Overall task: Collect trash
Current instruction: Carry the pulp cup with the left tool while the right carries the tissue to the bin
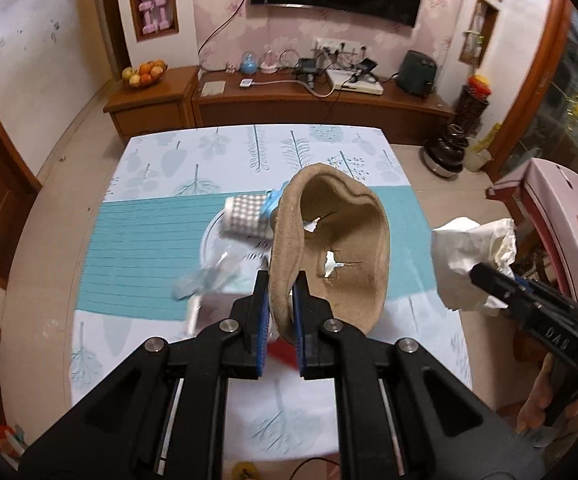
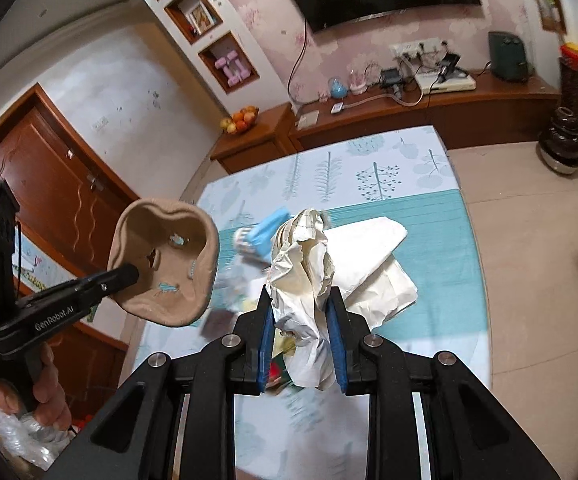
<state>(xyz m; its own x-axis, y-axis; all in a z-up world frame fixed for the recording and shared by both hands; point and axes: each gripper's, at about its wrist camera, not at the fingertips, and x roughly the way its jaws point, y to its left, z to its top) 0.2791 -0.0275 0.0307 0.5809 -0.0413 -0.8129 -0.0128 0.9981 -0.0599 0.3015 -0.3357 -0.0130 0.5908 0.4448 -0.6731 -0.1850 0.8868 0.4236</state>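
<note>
Nearest your lens, your left gripper [image 1: 279, 304] has its fingers [image 1: 260, 308] pinched tight on the rim of a brown pulp cup tray [image 1: 329, 240], which hangs in the air above the surface [image 1: 249, 152]. Your right gripper [image 2: 300, 320] has its fingers [image 2: 335, 336] partly closed around a wad of crumpled white paper [image 2: 305, 280], also lifted clear. Below them, the surface wears a leaf-print cloth with a teal mat [image 1: 141, 240]. On it lie a folded paper bag [image 2: 373, 264], a checked cup [image 1: 245, 216] on its side and a blurred clear plastic wrapper [image 1: 209, 276].
</note>
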